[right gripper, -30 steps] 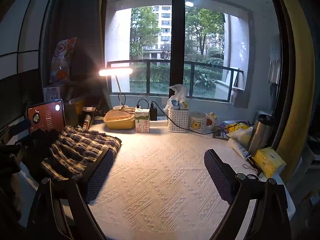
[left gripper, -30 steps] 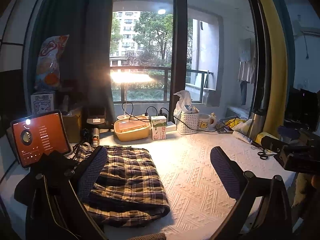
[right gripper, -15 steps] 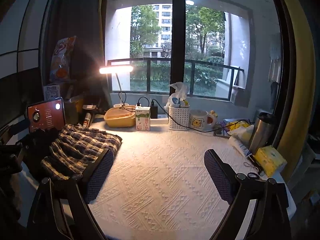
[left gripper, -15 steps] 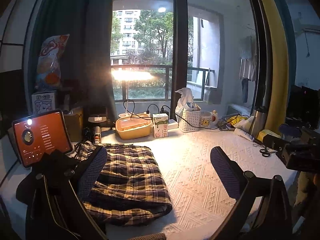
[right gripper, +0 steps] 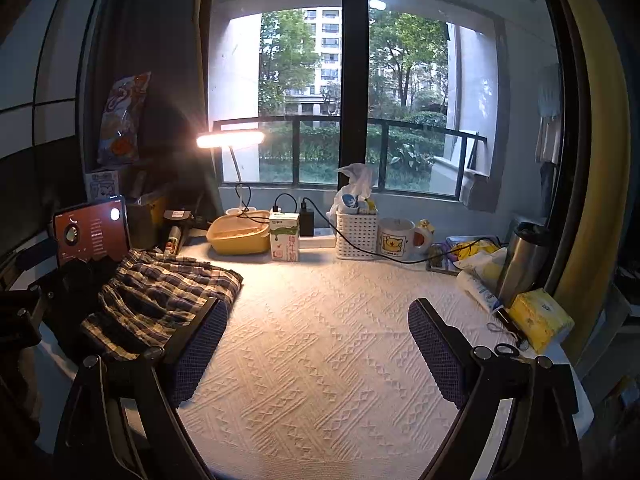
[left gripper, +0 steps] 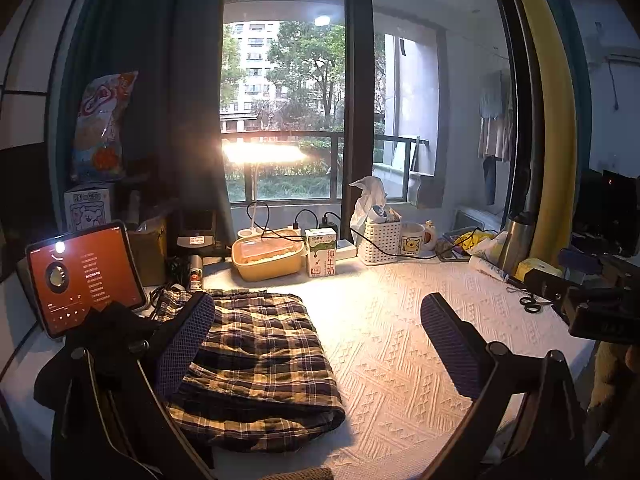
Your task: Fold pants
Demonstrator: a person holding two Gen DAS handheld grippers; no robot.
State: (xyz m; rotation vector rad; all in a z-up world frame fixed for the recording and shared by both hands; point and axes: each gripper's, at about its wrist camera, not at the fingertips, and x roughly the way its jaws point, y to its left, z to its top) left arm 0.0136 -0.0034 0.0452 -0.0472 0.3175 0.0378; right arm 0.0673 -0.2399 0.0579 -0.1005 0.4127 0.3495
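Both tools are up off the cloth now, and very little has shifted over the last second. The left tool (left gripper: 316,344) has only drifted a touch, so the folded dark-and-cream plaid cotton pants (left gripper: 256,356) sit a shade lower and nearer in its view than a moment ago. The bundle's shape has not changed: a compact rectangle, rounded fold edge toward the tool, lying on the white textured cloth covering the bench (left gripper: 400,352). To my eye that means the folding is done or nearly so, and this is a pause or a pull-back, not a fresh grab.

Left tool: jaws spread wide, nothing between them. Its left finger hangs in front of the pants' near-left part, whether touching or just above I cannot tell; its right finger is over bare cloth, well apart from the bundle.

Right tool (right gripper: 316,344): also spread wide and empty, both fingers over bare cloth. From here the pants (right gripper: 160,296) lie ahead and off to the left, just beyond its left finger. The view has barely moved since half a second ago.

Both tools point level toward the window, held low over the bench. Beyond the left tool's left finger, a dark garment (left gripper: 104,332) sits beside the pants, under the red-screened tablet (left gripper: 84,276). The right tool itself shows at the far right of the left view.
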